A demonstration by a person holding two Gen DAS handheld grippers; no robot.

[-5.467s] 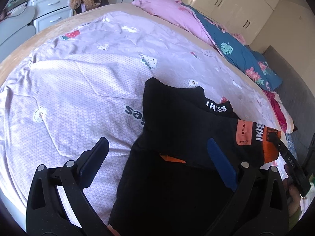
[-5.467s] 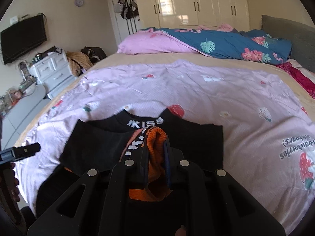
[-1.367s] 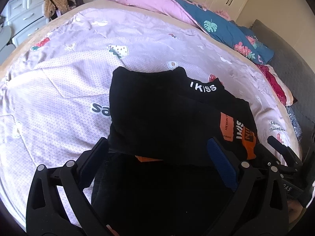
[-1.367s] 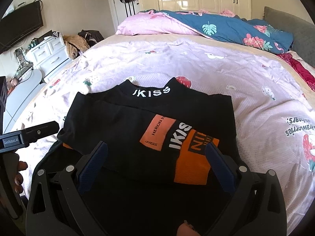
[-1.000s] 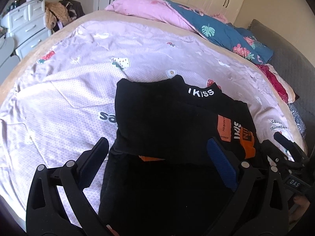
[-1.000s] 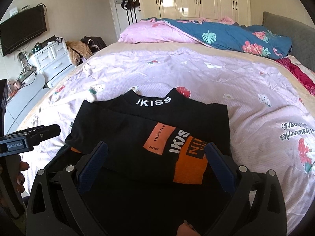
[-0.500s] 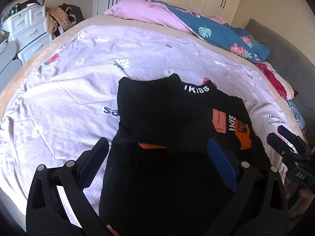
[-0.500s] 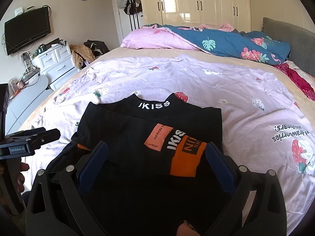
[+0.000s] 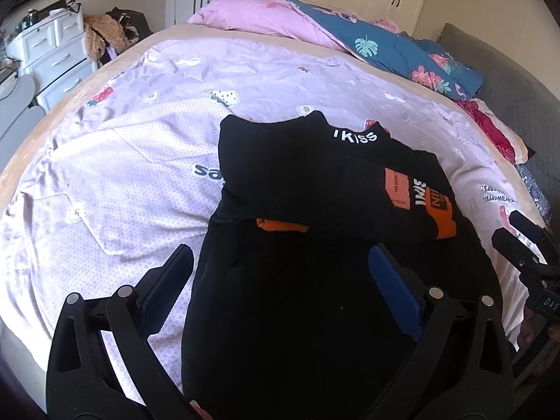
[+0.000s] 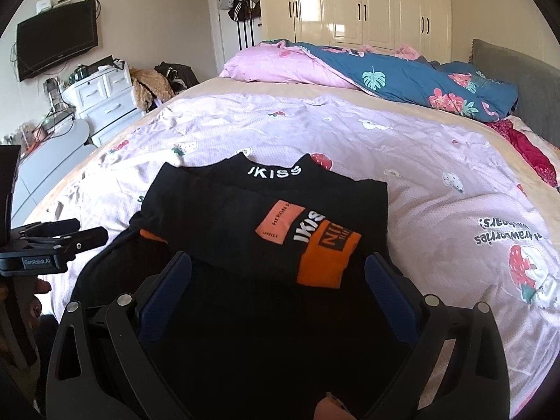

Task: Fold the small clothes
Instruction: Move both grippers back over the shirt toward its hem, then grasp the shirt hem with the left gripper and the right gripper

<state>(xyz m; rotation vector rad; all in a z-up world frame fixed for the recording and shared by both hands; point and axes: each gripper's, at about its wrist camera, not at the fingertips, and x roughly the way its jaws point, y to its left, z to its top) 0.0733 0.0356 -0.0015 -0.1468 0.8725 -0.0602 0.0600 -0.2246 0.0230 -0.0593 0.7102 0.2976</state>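
A black top (image 9: 315, 182) with a white "IKISS" collar and orange sleeve patches lies on the pink bed sheet (image 9: 122, 182), both sleeves folded across its chest; it also shows in the right wrist view (image 10: 245, 217). My left gripper (image 9: 280, 273) is open and empty, above the top's lower part. My right gripper (image 10: 276, 280) is open and empty, above the lower hem near the orange cuff (image 10: 325, 262). Each gripper shows at the edge of the other's view: the right one (image 9: 525, 241), the left one (image 10: 56, 238).
A pink and blue floral duvet (image 10: 385, 70) is heaped at the far end of the bed. A grey headboard (image 10: 518, 84) stands on the right. White drawers (image 10: 101, 101), a TV (image 10: 56, 42) and wardrobes (image 10: 350, 7) line the walls.
The right gripper has let go of the orange-cuffed sleeve, which now lies across the top's chest. Both grippers have since pulled back and up from the top, staying open.
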